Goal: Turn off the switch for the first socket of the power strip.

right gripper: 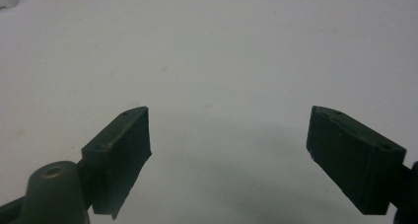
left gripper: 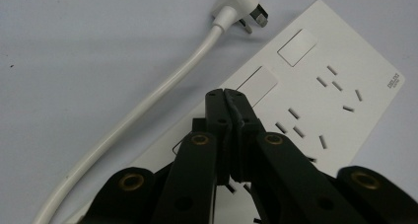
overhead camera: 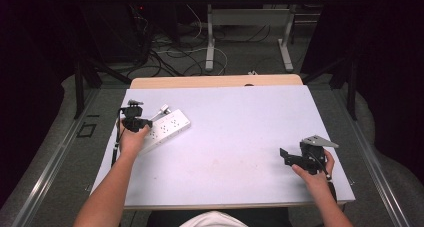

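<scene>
Power strip lies flat at the left of the table, white face up, with its cord curling beside it and the plug resting loose on the surface — in no socket. Left gripper hangs over the strip near its switches, jaws pressed together with nothing between them. Farther right, well apart, the right gripper waits over bare tabletop with its jaws spread wide and empty. Judging by this, the work has barely begun — no grip taken yet.
</scene>
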A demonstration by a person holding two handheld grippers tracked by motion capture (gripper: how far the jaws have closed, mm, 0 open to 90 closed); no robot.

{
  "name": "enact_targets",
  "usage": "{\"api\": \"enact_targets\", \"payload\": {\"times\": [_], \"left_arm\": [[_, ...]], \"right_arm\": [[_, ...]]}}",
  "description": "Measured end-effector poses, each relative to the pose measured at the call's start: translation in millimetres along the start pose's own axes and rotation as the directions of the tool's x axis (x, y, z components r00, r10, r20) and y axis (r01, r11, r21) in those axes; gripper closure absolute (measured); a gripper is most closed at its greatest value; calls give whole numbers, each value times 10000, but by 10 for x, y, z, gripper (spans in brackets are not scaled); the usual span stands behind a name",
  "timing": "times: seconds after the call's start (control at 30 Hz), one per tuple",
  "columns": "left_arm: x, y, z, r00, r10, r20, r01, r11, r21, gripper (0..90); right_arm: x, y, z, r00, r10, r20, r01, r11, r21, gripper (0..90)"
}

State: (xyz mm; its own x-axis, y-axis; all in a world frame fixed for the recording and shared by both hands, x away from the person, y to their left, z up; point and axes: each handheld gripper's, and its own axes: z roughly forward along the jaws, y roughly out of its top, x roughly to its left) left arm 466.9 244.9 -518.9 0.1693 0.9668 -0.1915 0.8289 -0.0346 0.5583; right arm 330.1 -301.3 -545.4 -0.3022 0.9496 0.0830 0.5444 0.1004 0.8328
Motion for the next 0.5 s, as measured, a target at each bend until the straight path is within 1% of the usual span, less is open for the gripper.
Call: {"api": "enact_targets", "payload": {"times": [0.13, 0.27, 0.3, 0.37, 0.4, 0.5], "left_arm": [[8, -2, 18, 9999, -102, -20, 102, 9999, -47, 899], [18, 1, 16, 10000, -62, -59, 61, 10000, -39, 899], [26, 9, 3, 10000, -35, 7, 35, 9999, 153, 899], [27, 8, 5, 10000, -48, -7, 48, 9999, 133, 899], [22, 2, 16, 9999, -71, -71, 71, 10000, -19, 898], [23, -1, 17, 10000, -55, -65, 55, 10000, -35, 898]], "right_arm": [[-3, -1, 3, 10000, -11, -19, 11, 10000, 4, 161], [-3, 0, 4, 10000, -19, -21, 19, 10000, 7, 161], [-3, 0, 4, 10000, -19, -21, 19, 10000, 7, 161], [-3, 0, 4, 10000, -19, -30, 19, 10000, 7, 161], [3, -2, 11, 10000, -16, 54, 17, 10000, -64, 161], [2, -1, 10, 10000, -30, 23, 31, 10000, -43, 161]]}}
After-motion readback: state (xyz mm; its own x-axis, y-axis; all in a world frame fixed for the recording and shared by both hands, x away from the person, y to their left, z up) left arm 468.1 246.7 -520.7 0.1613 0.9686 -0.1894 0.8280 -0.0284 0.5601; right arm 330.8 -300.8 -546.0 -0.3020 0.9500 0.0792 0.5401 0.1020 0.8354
